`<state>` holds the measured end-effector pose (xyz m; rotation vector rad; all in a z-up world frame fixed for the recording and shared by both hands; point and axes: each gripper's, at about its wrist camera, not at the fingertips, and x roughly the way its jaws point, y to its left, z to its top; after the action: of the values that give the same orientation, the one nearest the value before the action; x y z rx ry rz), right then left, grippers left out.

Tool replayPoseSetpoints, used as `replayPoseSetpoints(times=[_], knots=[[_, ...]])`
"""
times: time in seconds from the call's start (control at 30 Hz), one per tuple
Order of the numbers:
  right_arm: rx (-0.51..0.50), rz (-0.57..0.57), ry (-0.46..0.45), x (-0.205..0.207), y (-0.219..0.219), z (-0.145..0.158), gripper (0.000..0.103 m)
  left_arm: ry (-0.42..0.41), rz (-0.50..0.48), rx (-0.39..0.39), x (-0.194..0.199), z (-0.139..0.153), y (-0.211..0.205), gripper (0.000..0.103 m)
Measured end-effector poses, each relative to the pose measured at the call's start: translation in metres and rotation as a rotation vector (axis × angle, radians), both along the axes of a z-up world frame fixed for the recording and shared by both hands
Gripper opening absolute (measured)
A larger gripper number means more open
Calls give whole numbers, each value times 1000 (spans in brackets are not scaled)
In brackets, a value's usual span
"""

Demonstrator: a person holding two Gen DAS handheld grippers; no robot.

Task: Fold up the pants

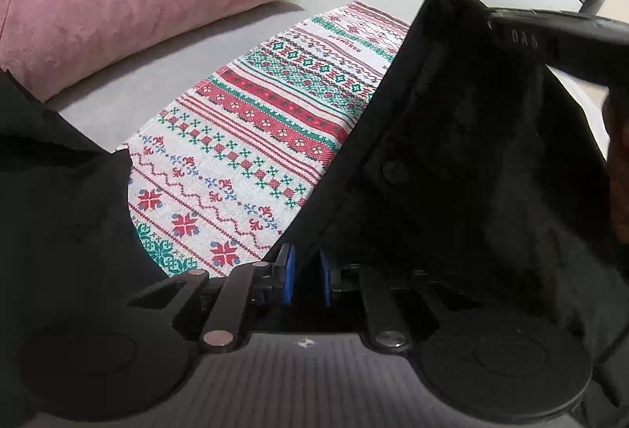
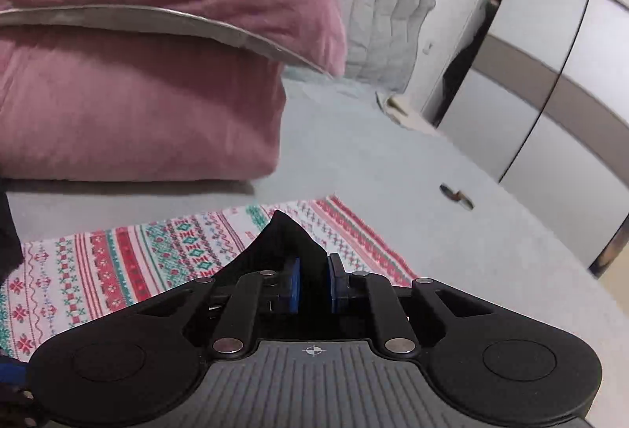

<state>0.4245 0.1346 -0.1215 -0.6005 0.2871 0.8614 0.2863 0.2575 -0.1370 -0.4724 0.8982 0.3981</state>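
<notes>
Pants [image 1: 452, 160] black, lifted above patterned cloth [image 1: 251, 137] on grey bed [image 2: 452, 231], left gripper [image 1: 306, 278] jaws nearly closed on pants edge, right gripper [image 2: 313, 282] jaws pinching a raised pants corner, pink pillows [image 2: 149, 105] behind.

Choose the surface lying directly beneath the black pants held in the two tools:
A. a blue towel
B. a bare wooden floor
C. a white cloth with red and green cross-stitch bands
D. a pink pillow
C: the black pants hang over the white cloth with red and green cross-stitch bands spread on the grey bed.
</notes>
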Motion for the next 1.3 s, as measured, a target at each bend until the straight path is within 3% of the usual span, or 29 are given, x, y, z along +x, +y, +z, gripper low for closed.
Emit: replayPoseSetpoints(times=[0.07,0.2,0.27,0.4,0.57,0.6,0.63,0.7,0.77,0.83,0.87,0.9,0.97,1.1,1.2,1.3], knots=[[-21,-24,-13,-4,1,-7,13,2,-2,6,0,0,-1,37],[6,-71,91,0,-10,-18,13,6,8,4,-1,0,1,35],[82,-70,142,-7,-22,-9,13,10,23,-3,-1,-1,4,31],[123,-35,122,-44,-38,8,13,12,41,-17,-1,-1,7,29],[210,-35,199,-85,-70,17,13,-15,131,-138,-12,5,28,30],[220,-36,211,-96,-76,16,13,-28,181,-142,-19,11,32,39],[220,-44,224,-103,-80,12,13,-54,240,-112,-28,19,34,55],[196,-71,291,-108,-83,-3,19,-112,321,-64,-41,33,33,73],[151,-70,406,-104,-83,-25,24,-172,340,-110,-48,40,33,77],[126,-68,442,-107,-90,-37,29,-190,326,-170,-51,40,30,79],[144,-73,429,-110,-100,-37,39,-189,317,-180,-51,40,26,80],[172,-86,420,-111,-112,-35,56,-188,301,-186,-50,40,22,82],[238,-140,427,-107,-144,-28,68,-184,271,-207,-45,39,13,86],[388,-395,498,-67,-241,-23,68,-169,252,-254,-43,36,-8,88],[521,-611,614,-30,-326,-32,68,-104,258,-230,-46,32,-26,89],[585,-833,665,-1,-413,-45,68,-85,223,-311,-52,18,-39,91]])
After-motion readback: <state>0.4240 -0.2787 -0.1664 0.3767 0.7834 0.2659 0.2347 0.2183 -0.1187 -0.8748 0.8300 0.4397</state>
